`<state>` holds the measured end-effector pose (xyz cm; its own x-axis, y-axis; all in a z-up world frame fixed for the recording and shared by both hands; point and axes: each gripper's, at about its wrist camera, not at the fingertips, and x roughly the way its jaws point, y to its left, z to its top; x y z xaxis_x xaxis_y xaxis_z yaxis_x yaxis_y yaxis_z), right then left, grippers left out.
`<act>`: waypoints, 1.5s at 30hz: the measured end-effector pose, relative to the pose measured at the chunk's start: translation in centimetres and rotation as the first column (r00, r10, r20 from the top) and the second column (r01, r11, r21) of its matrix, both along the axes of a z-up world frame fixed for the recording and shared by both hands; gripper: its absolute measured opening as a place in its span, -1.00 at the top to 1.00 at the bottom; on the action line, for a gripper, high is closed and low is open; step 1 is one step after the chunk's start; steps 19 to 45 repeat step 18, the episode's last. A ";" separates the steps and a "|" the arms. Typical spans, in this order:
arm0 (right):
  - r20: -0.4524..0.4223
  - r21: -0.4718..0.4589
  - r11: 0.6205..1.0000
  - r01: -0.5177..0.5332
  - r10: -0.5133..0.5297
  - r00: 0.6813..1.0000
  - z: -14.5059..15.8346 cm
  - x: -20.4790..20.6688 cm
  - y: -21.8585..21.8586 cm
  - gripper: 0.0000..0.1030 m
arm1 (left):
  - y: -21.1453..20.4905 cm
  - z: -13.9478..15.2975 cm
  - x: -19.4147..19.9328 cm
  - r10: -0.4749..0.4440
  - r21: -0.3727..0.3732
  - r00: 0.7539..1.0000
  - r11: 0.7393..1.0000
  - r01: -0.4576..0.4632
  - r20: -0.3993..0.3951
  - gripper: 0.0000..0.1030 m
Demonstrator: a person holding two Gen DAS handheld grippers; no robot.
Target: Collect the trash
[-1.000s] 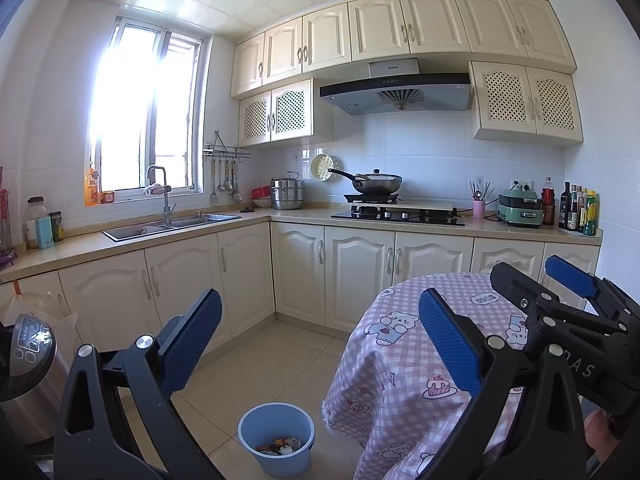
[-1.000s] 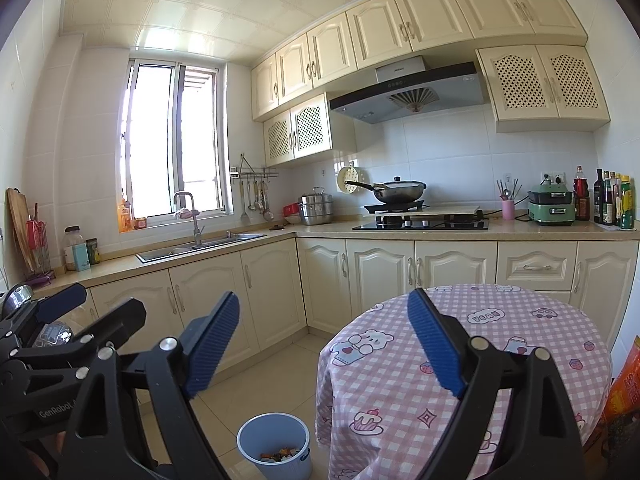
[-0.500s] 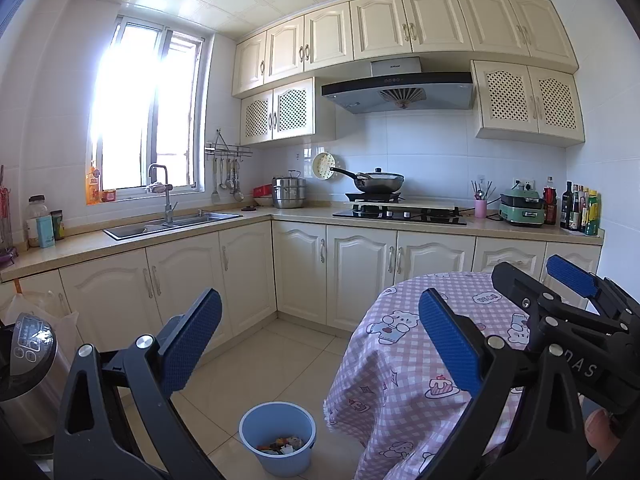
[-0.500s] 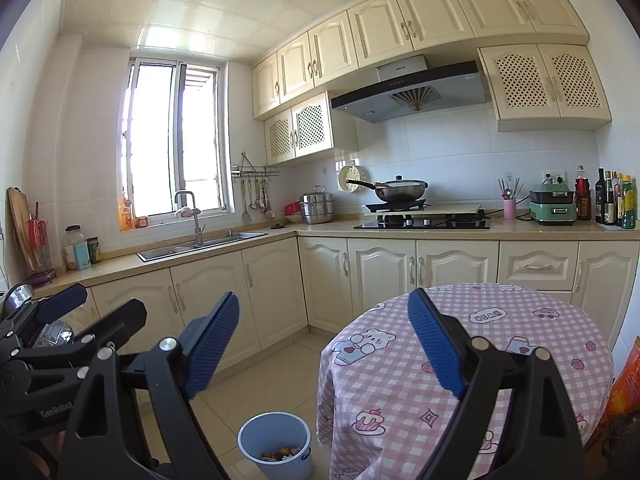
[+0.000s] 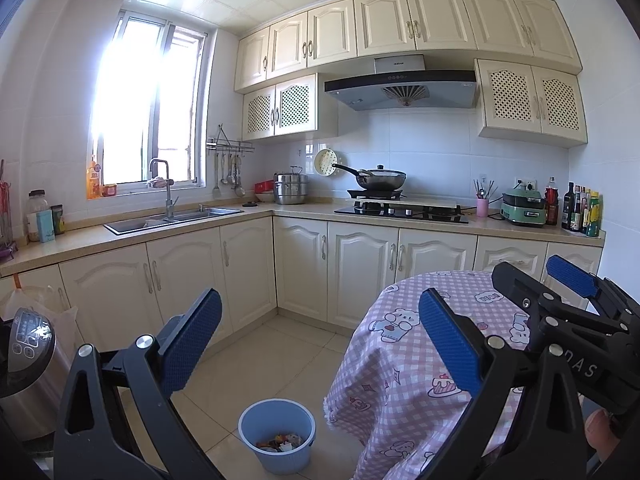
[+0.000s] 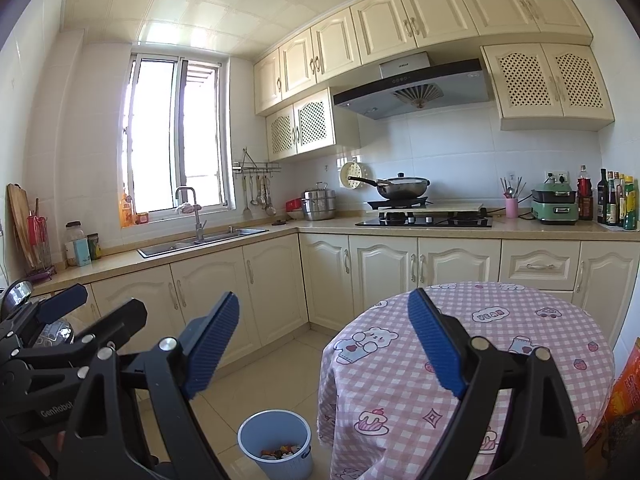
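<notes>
A light blue bin (image 5: 277, 436) (image 6: 275, 443) stands on the tiled floor beside the round table, with small colourful scraps of trash (image 5: 280, 442) (image 6: 280, 451) at its bottom. My left gripper (image 5: 320, 340) hangs open above and in front of it, nothing between its blue pads. My right gripper (image 6: 324, 340) is open too and empty, held to the right of the left one. Each gripper shows at the edge of the other's view: the right gripper (image 5: 560, 292), the left gripper (image 6: 60, 312). The table's pink checked cloth (image 6: 472, 344) (image 5: 404, 348) carries no loose item that I can see.
Cream cabinets and a beige counter (image 5: 280, 212) run along two walls, with a sink (image 5: 172, 218), a hob and wok (image 5: 380, 180), bottles (image 5: 580, 212). A steel appliance (image 5: 28, 364) stands at far left, an orange bag (image 6: 624, 384) at far right. Floor lies between bin and cabinets.
</notes>
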<state>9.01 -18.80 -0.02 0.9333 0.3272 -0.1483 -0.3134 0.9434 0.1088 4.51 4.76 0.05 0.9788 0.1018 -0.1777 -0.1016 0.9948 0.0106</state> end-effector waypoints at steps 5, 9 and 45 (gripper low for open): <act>-0.015 -0.008 1.000 -0.005 0.005 1.000 -0.3 1.0 0.1 -0.64 | 0.2 -0.1 0.9 0.001 -0.008 1.000 1.000 -0.001 -0.014 -0.85; -0.038 -0.011 1.000 -0.012 0.011 0.999 -0.7 2.1 0.1 -0.64 | 0.2 -0.3 1.8 0.003 -0.010 1.000 1.000 -0.003 -0.027 -0.85; -0.123 -0.015 0.998 -0.054 0.052 0.991 -2.6 6.1 -0.2 -0.64 | 0.8 -2.6 5.0 0.044 -0.026 0.991 0.999 -0.048 -0.125 -0.85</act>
